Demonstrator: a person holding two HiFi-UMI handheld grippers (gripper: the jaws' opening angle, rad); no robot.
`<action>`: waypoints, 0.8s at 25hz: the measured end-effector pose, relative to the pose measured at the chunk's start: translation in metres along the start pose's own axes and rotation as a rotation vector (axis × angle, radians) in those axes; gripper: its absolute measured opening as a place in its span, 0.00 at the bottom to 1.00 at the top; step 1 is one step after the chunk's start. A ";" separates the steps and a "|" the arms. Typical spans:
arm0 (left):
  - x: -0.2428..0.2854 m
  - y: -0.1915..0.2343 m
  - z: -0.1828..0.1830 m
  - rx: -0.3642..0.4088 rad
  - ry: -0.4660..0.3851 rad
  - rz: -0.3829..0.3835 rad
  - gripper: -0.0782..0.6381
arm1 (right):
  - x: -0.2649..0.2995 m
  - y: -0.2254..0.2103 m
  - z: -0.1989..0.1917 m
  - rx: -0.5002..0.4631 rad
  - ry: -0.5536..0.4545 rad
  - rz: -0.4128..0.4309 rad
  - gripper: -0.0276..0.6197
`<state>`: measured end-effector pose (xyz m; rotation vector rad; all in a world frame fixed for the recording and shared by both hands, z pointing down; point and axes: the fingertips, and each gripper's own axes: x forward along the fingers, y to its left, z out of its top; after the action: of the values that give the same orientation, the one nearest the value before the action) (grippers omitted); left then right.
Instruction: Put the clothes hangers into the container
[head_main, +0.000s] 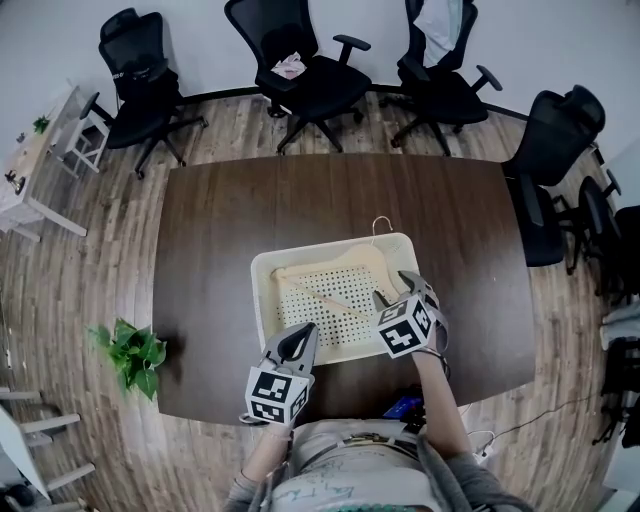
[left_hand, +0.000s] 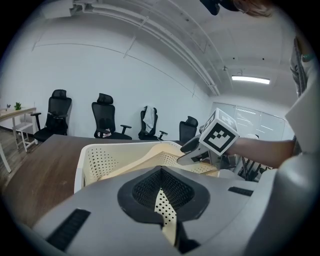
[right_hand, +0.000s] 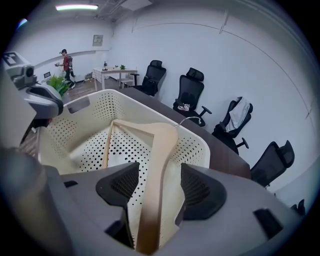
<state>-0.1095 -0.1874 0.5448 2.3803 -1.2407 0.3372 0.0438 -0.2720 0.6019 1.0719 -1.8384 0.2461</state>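
One basket (head_main: 264, 300), one hanger (right_hand: 160, 150), two grippers. The basket is a cream plastic tub with rounded corners, its walls and floor punched with rows of small round holes. It stands on the dark wood-grain surface (head_main: 220, 250), close to the surface's 6 o'clock edge.

The hanger is pale smooth wood with broad curved shoulders and a thin straight crossbar. It lies inside the basket, and its single wire hook (head_main: 381, 224) pokes over the rim at about 1 o'clock.

The left gripper (head_main: 298, 342) is at the basket's 7 o'clock corner. Its black ribbed pads are drawn in on the perforated wall, pinching it.

The right gripper (right_hand: 159, 175) is at the basket's 4 o'clock corner and tips downward into it. Its jaws are spread wide. One wooden arm of the hanger runs between the pads with basket showing on both sides of it, so neither pad presses on the wood.

Beyond the surface, from 10 to 2 o'clock, stand four black mesh office chairs (head_main: 300, 70) on castors. More dark chair shapes crowd the 3 o'clock edge, too cut off to count.

One leafy green potted plant (head_main: 132, 355) sits on the plank floor at 8 o'clock. One white desk (head_main: 30, 170) is at 10 o'clock.
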 end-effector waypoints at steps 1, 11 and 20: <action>0.000 0.000 -0.001 0.002 0.001 0.001 0.12 | -0.002 0.000 0.001 0.007 -0.008 0.007 0.43; 0.002 0.000 -0.002 0.017 0.015 0.022 0.12 | -0.014 -0.004 0.000 0.054 -0.050 0.027 0.43; 0.003 0.000 -0.005 0.034 0.032 0.042 0.12 | -0.021 -0.011 -0.005 0.074 -0.074 0.014 0.43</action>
<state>-0.1085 -0.1873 0.5501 2.3707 -1.2815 0.4104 0.0587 -0.2636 0.5846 1.1324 -1.9167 0.2879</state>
